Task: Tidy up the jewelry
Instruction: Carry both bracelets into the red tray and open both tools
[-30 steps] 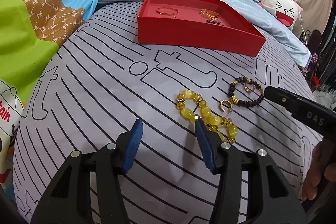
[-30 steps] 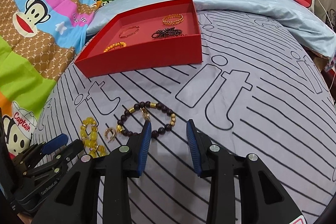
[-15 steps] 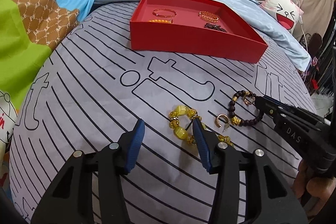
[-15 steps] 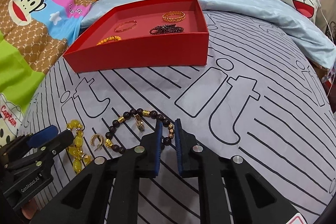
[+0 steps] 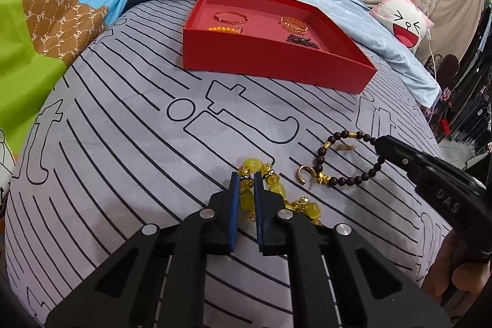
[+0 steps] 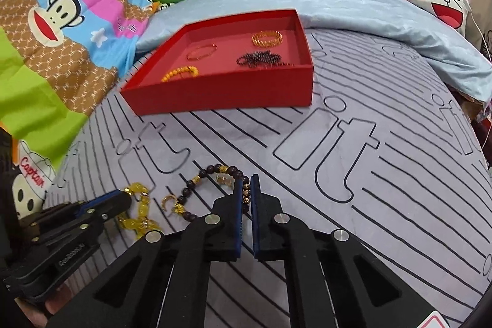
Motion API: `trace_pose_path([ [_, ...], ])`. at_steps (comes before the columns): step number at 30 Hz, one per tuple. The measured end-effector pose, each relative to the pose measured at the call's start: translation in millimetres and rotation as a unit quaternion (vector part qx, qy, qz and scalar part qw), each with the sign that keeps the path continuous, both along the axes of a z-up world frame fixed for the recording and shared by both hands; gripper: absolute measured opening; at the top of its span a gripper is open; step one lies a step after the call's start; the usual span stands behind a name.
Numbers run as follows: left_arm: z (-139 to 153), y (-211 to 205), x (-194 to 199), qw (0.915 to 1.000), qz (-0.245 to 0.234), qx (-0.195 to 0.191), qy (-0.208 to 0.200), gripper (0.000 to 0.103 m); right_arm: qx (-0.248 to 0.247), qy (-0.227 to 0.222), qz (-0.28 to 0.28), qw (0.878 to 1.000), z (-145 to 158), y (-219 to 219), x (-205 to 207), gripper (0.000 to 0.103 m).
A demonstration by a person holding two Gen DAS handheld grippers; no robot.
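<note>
My left gripper (image 5: 246, 179) is shut on the yellow bead bracelet (image 5: 273, 189), which lies on the grey striped bed sheet. My right gripper (image 6: 247, 183) is shut on the dark bead bracelet (image 6: 203, 174) with gold beads, which lies on the sheet. That bracelet also shows in the left wrist view (image 5: 341, 165), with the right gripper (image 5: 379, 142) at its far side. A small gold horseshoe ring (image 5: 304, 172) lies between the two bracelets. The yellow bracelet shows in the right wrist view (image 6: 140, 205) beside the left gripper (image 6: 124, 199).
A red tray (image 5: 276, 63) sits farther back on the bed and holds several bracelets; it also shows in the right wrist view (image 6: 227, 91). A light blue blanket (image 6: 353, 8), cartoon quilt (image 6: 55, 29) and pillows border the sheet.
Both grippers moved down onto the bracelets and closed: the right on the dark bead bracelet first, then the left on the yellow bead bracelet.
</note>
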State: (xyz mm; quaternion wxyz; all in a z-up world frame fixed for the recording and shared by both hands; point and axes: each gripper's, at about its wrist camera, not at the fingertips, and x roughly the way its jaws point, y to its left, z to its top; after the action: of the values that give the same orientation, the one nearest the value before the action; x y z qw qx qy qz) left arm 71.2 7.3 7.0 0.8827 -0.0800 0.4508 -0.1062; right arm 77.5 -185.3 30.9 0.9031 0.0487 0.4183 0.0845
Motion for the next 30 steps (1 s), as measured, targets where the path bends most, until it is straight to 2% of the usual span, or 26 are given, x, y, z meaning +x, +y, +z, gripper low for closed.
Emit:
trace_pose_path([
  [13, 63.6, -6.2, -20.1, 0.9983, -0.03, -0.019, -0.046, 0.009, 0.026, -0.049, 0.017, 0.998, 56.9, -4.0, -24.5, 0.005],
  [18, 87.5, -9.6, -15.2, 0.997, -0.044, -0.021, -0.06, 0.009, 0.022, -0.067, 0.027, 0.997, 80.8, -5.5, -23.4, 0.005],
  [23, 114.8, -12.3, 5.2, 0.9944, -0.058, -0.017, -0.087, 0.009, 0.019, -0.081, 0.035, 0.996, 101.9, -7.0, -1.6, 0.005],
  [30, 138.4, -16.9, 59.0, 0.9909, -0.063, -0.001, -0.119, 0.009, 0.04, -0.067, 0.047, 0.996, 110.4, -2.6, 57.3, 0.005],
])
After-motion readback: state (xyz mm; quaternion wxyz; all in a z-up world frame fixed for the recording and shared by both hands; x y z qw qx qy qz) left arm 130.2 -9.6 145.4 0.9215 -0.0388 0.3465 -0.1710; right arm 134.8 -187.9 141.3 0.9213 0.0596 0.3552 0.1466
